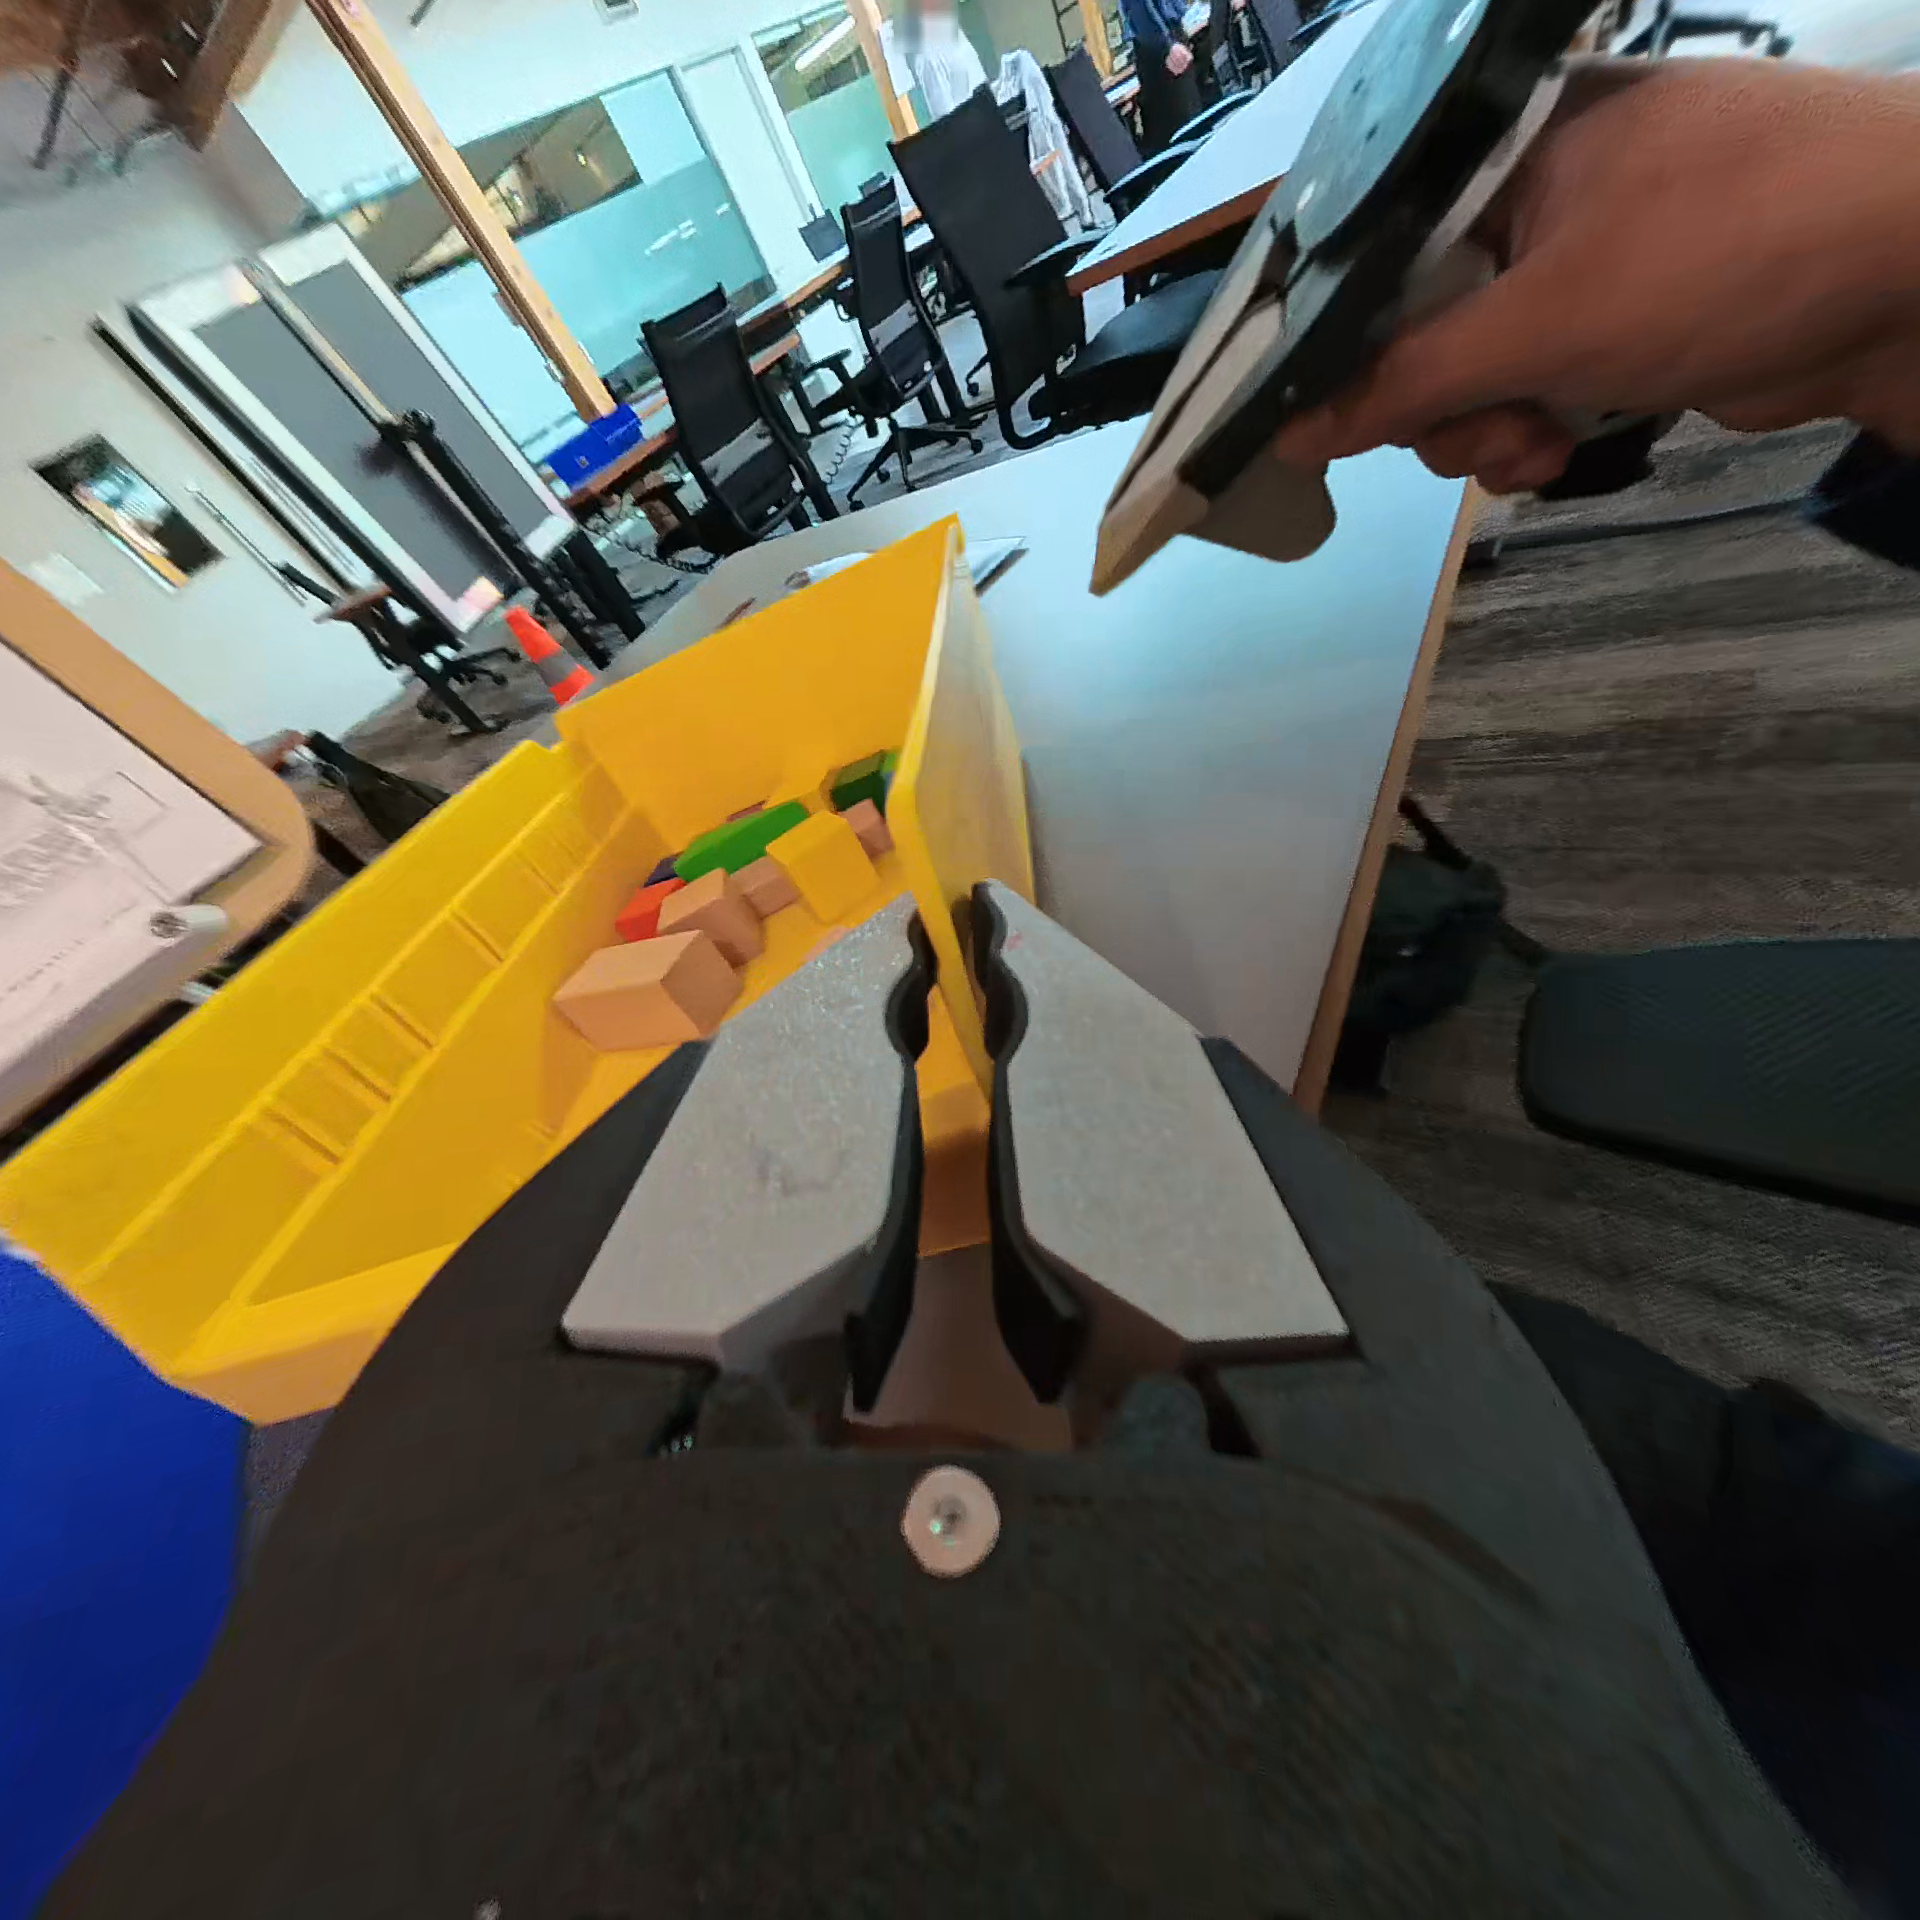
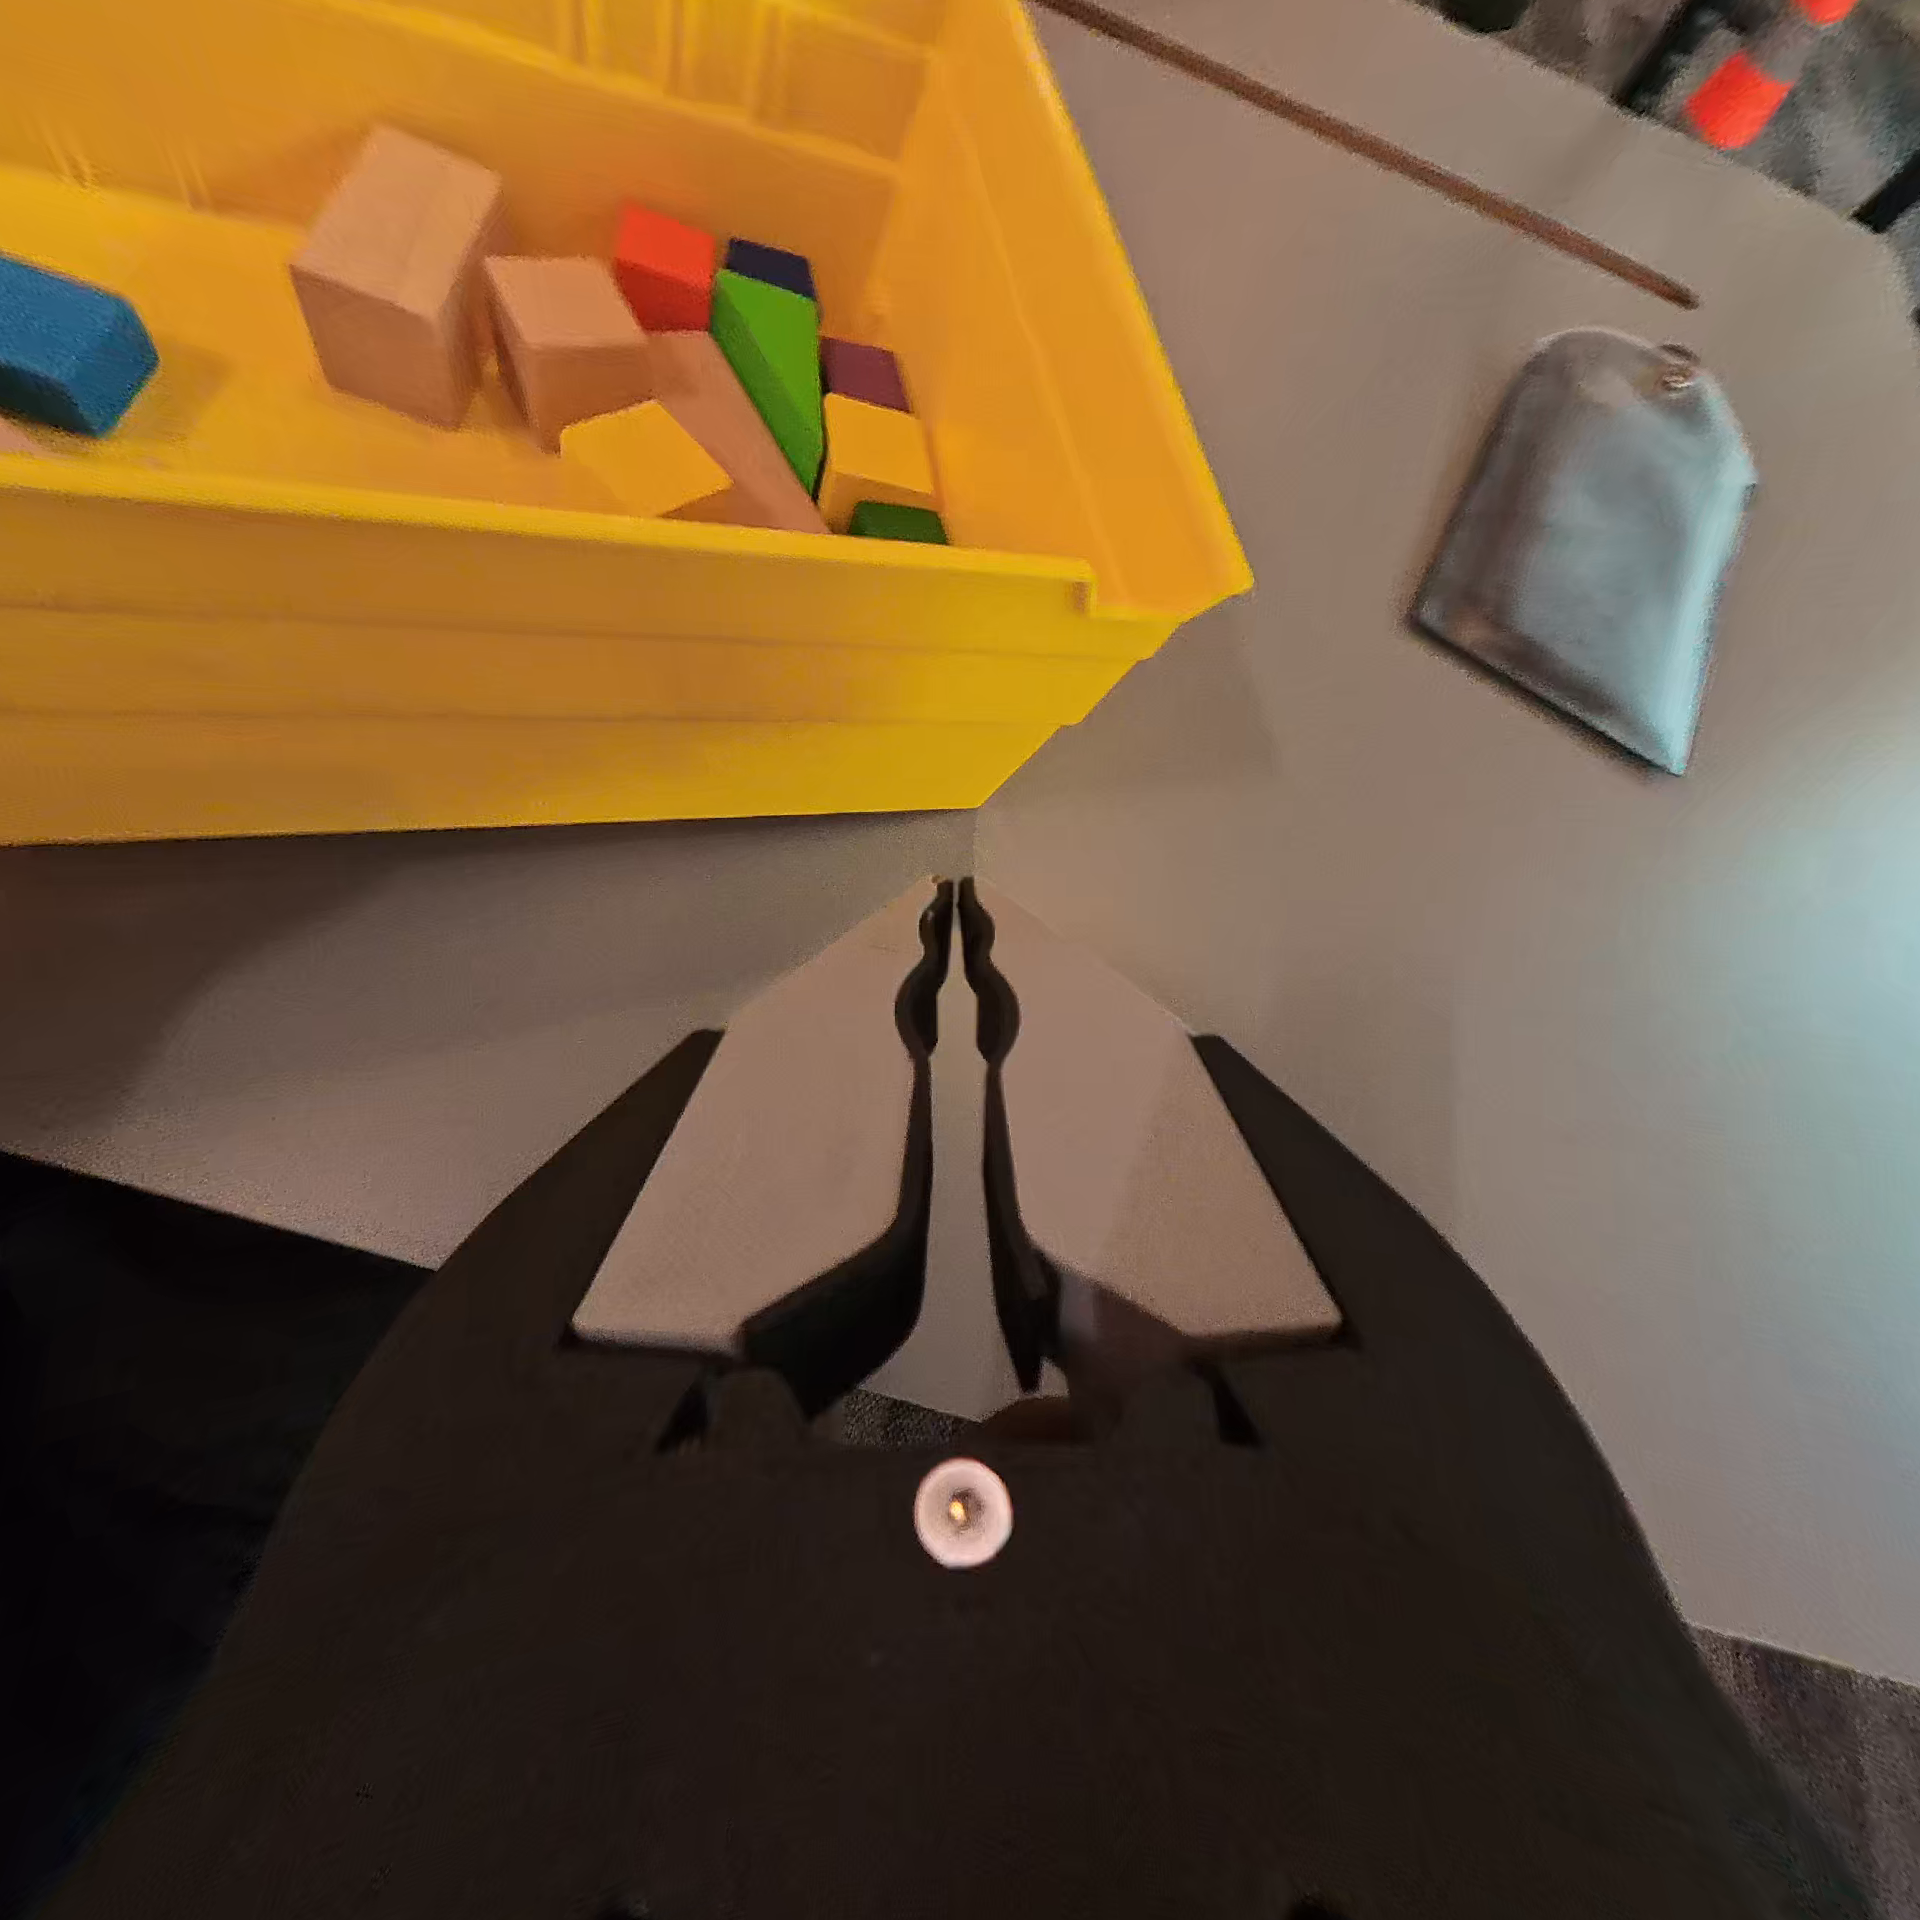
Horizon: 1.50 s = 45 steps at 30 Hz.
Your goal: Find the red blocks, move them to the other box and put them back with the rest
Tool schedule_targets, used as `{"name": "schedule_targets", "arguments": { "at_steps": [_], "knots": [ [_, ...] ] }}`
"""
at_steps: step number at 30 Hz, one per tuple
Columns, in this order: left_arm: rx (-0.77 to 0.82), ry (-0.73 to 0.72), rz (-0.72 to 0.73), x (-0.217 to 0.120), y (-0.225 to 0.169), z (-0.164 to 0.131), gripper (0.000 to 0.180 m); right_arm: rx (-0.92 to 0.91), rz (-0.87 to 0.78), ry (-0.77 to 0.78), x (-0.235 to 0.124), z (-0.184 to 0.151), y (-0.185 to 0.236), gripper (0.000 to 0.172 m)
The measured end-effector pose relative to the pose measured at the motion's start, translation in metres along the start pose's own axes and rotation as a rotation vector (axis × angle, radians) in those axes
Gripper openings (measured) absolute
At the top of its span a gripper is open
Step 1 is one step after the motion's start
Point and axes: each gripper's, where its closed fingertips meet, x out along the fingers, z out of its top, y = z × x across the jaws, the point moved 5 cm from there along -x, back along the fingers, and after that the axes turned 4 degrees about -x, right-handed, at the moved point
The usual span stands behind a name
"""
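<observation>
— Grey table [image 2: 1351, 935] first, then the yellow box [image 1: 727, 665] on it: who has it?

— The left claw [image 1: 951, 935], pinched tight on the box's near side wall.

— And the red block [image 2: 665, 265]?

— Inside, among plain wooden blocks [image 2: 400, 275], ahead and left of that claw.

— The right claw [image 2: 954, 894]?

— Closed on nothing, hovering just outside the box corner; I'd say it's the free one to reach in.
</observation>
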Motion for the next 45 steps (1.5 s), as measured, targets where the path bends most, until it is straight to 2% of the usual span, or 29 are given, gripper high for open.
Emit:
{"name": "schedule_targets", "arguments": {
  "at_steps": [3, 4, 5, 7, 8, 9, 12, 15, 16, 17, 19, 20, 22, 23, 24, 25, 26, 28, 29, 30, 32, 34, 35, 36, 38, 40, 43, 45],
  "knots": [
    [-0.111, 0.062, -0.091, 0.026, -0.015, -0.004, 0.006, 0.056, 0.024, -0.062, -0.014, 0.016, 0.004, 0.009],
    [-0.17, 0.066, -0.152, 0.031, -0.023, -0.001, 0.014, 0.057, 0.054, -0.086, -0.018, 0.022, 0.012, 0.011],
    [-0.235, 0.053, -0.229, 0.029, -0.031, 0.006, 0.03, 0.049, 0.073, -0.106, -0.022, 0.028, 0.021, 0.015],
    [-0.319, 0.044, -0.326, 0.012, -0.031, 0.019, 0.047, 0.014, 0.088, -0.146, -0.032, 0.039, 0.04, 0.023],
    [-0.323, 0.056, -0.323, -0.002, -0.022, 0.021, 0.054, -0.006, 0.099, -0.163, -0.037, 0.044, 0.05, 0.026],
    [-0.311, 0.064, -0.3, -0.019, -0.009, 0.021, 0.058, -0.021, 0.122, -0.181, -0.043, 0.048, 0.062, 0.03],
    [-0.258, 0.098, -0.145, -0.078, 0.049, 0.009, 0.055, -0.107, 0.307, -0.23, -0.059, 0.061, 0.115, 0.036],
    [-0.173, 0.244, 0.128, -0.122, 0.123, -0.029, 0.054, -0.219, 0.438, -0.183, -0.051, 0.065, 0.175, 0.041],
    [-0.18, 0.321, 0.172, -0.132, 0.141, -0.047, 0.062, -0.26, 0.448, -0.15, -0.04, 0.065, 0.192, 0.043],
    [-0.208, 0.393, 0.177, -0.138, 0.153, -0.064, 0.069, -0.29, 0.43, -0.118, -0.025, 0.064, 0.204, 0.044],
    [-0.253, 0.502, 0.153, -0.147, 0.162, -0.096, 0.072, -0.344, 0.368, -0.055, 0.005, 0.061, 0.216, 0.044],
    [-0.239, 0.542, 0.152, -0.15, 0.164, -0.11, 0.076, -0.392, 0.306, -0.028, 0.015, 0.059, 0.212, 0.038],
    [-0.219, 0.599, 0.159, -0.156, 0.167, -0.136, 0.091, -0.461, 0.206, -0.027, 0.02, 0.055, 0.193, 0.015],
    [-0.227, 0.631, 0.135, -0.16, 0.165, -0.145, 0.088, -0.471, 0.203, -0.021, 0.017, 0.051, 0.18, 0.006],
    [-0.215, 0.656, 0.143, -0.166, 0.168, -0.153, 0.093, -0.471, 0.23, -0.005, 0.013, 0.045, 0.167, 0.0],
    [-0.206, 0.667, 0.147, -0.172, 0.171, -0.158, 0.095, -0.459, 0.272, 0.023, 0.008, 0.039, 0.151, 0.0],
    [-0.218, 0.676, 0.146, -0.178, 0.174, -0.163, 0.094, -0.435, 0.281, 0.066, 0.006, 0.032, 0.129, 0.0],
    [-0.252, 0.694, 0.139, -0.19, 0.181, -0.171, 0.089, -0.375, 0.143, 0.176, 0.01, 0.018, 0.068, 0.0],
    [-0.271, 0.694, 0.135, -0.193, 0.182, -0.172, 0.084, -0.337, 0.095, 0.223, 0.011, 0.012, 0.046, 0.009],
    [-0.285, 0.67, 0.126, -0.193, 0.18, -0.168, 0.078, -0.294, 0.117, 0.236, 0.011, 0.008, 0.038, 0.017],
    [-0.299, 0.568, 0.062, -0.183, 0.166, -0.15, 0.08, -0.222, 0.229, 0.124, 0.007, 0.018, 0.053, 0.023],
    [-0.267, 0.496, 0.101, -0.169, 0.162, -0.137, 0.075, -0.175, 0.31, 0.005, 0.007, 0.031, 0.08, 0.036],
    [-0.243, 0.483, 0.174, -0.161, 0.167, -0.136, 0.056, -0.16, 0.29, -0.022, 0.011, 0.035, 0.088, 0.014],
    [-0.198, 0.489, 0.292, -0.157, 0.176, -0.137, 0.019, -0.154, 0.243, -0.029, 0.019, 0.037, 0.091, 0.0],
    [-0.198, 0.513, 0.396, -0.156, 0.182, -0.138, 0.007, -0.139, 0.161, -0.006, 0.037, 0.037, 0.093, 0.001],
    [-0.228, 0.502, 0.39, -0.163, 0.183, -0.139, 0.006, -0.094, 0.126, 0.011, 0.043, 0.037, 0.093, 0.014],
    [-0.287, 0.497, 0.429, -0.185, 0.187, -0.145, 0.005, -0.016, 0.209, -0.042, 0.024, 0.035, 0.09, 0.037],
    [-0.318, 0.504, 0.495, -0.202, 0.191, -0.15, 0.005, 0.042, 0.306, -0.113, 0.007, 0.037, 0.094, 0.029]
  ]
}}
